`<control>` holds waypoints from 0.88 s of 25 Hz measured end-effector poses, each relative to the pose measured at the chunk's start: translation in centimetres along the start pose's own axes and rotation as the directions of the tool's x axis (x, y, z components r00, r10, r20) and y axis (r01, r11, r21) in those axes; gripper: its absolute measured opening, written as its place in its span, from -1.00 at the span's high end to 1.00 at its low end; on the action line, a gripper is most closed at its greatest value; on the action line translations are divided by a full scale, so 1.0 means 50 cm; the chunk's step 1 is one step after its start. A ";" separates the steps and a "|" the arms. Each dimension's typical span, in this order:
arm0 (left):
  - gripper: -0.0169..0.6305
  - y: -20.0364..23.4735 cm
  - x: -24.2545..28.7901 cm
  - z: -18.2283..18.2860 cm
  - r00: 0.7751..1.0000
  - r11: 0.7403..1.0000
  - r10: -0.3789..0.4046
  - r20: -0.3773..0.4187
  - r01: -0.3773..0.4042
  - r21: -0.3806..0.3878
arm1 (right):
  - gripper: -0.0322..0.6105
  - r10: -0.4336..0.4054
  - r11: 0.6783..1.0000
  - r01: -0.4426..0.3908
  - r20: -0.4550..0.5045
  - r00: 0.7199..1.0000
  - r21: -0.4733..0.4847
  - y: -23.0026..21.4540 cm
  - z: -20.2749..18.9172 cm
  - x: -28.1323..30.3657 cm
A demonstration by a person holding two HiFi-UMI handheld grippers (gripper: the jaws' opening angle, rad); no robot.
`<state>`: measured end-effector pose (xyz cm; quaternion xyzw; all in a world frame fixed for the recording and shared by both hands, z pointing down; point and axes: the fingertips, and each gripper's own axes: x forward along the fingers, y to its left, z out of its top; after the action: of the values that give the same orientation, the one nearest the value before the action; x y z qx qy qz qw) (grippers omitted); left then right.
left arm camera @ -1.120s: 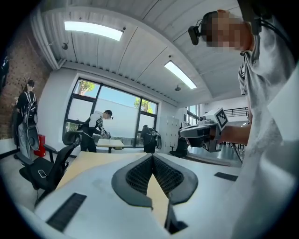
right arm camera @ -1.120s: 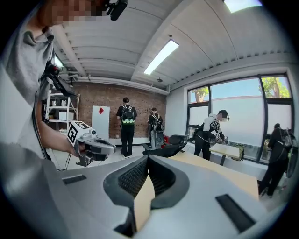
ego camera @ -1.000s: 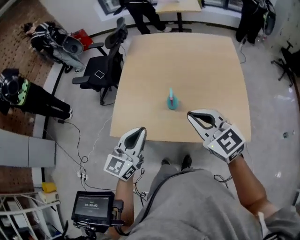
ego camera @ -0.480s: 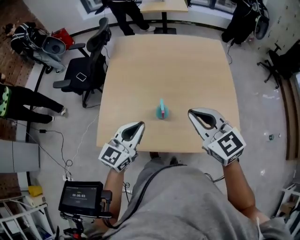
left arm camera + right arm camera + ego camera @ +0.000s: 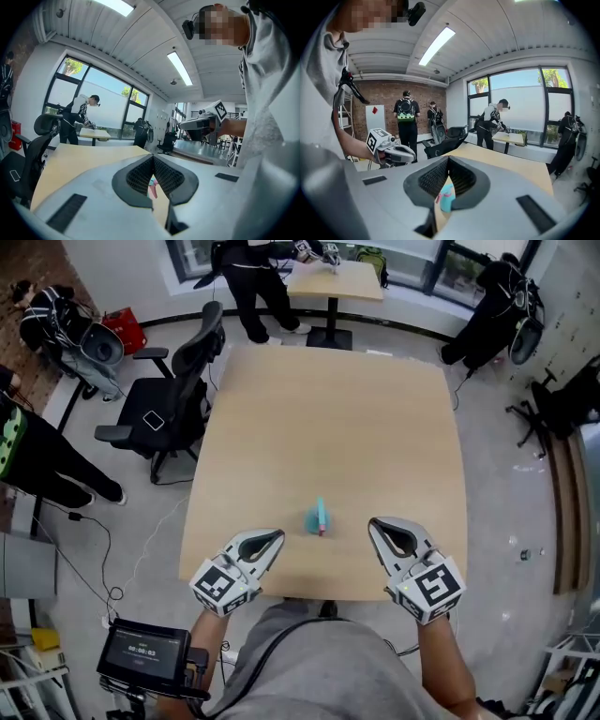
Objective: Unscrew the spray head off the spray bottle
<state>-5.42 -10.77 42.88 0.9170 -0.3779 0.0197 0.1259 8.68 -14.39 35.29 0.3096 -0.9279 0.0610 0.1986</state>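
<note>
The small teal plastic spray bottle with the pink trigger [image 5: 316, 517] is standing toward the near edge of the pale wooden table [image 5: 328, 399], right in the gap between the two tools. The left gripper [image 5: 275, 536] is hovering just to its left, jaws pressed together and gripping nothing. The right gripper [image 5: 375, 524] is mirroring it on the other side, also closed tight and empty.

Both tips are pointing forward, so the spray bottle is lying ahead and inward of each one. Each gripper view is catching it through the slit below its closed pads. The bottle's long axis looks upright, with the spray head on top and the pink trigger turned roughly toward the person.

By the look of it the left is a shade nearer, though it's close to even. Nothing on the tabletop is blocking either approach.

A black office chair [image 5: 178, 381] is sitting off the table's left side. People in dark clothing [image 5: 248, 277] are working at a smaller table far beyond, well clear.
</note>
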 end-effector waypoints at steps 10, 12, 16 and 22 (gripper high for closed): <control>0.94 0.017 0.000 0.026 1.000 1.000 -0.006 0.013 0.006 -0.020 | 0.89 -0.003 1.000 0.004 -0.027 1.000 0.012 -0.009 0.016 0.015; 0.94 0.035 0.023 0.040 0.999 1.000 0.012 0.051 -0.012 -0.004 | 0.89 -0.006 1.000 0.006 -0.019 1.000 0.005 -0.039 0.024 0.020; 0.94 0.033 0.043 0.003 1.000 1.000 0.006 0.009 -0.005 -0.016 | 0.89 0.010 1.000 -0.011 -0.035 0.999 -0.024 -0.046 0.011 0.031; 0.93 0.060 0.096 -0.126 0.986 0.995 -0.099 -0.137 0.094 -0.046 | 0.89 -0.014 1.000 0.016 -0.074 0.997 0.021 -0.042 -0.030 0.038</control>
<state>-3.72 -14.54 50.25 0.9280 -0.3237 0.0698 0.1708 9.07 -16.78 37.43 0.3163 -0.9169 0.0810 0.2296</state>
